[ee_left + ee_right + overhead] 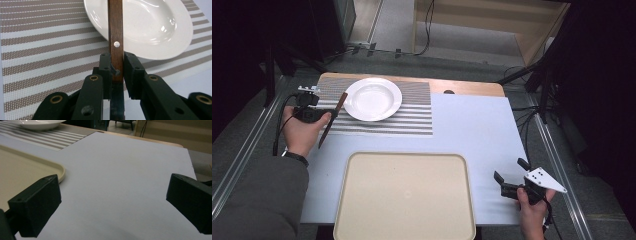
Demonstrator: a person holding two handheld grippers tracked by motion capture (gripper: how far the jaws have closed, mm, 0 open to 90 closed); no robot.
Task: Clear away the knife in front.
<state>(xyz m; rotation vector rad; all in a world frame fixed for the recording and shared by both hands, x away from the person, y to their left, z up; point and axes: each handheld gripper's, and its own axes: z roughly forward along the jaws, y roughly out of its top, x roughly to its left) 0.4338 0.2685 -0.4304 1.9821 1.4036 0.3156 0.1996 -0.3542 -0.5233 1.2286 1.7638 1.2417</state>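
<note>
Left gripper: your left gripper (323,116) sat over the left edge of the striped placemat (412,120), its jaws clamped on the knife (333,118).
Knife: you held it by its brown wooden handle, just below the silver rivet; in the left gripper view the handle (115,37) rose straight up between the jaws and the dark blade ran back under the gripper (116,67).
Knife against plate: in the high view the handle end lay just beside the left rim of the white plate (372,99); whether it touched the rim could not be told.
Right gripper: your right gripper (508,175) was at the tabletop's (472,130) near right corner, jaws spread wide with nothing between them.
Tray: the beige tray (404,197) lay near you, left of the right gripper.
</note>
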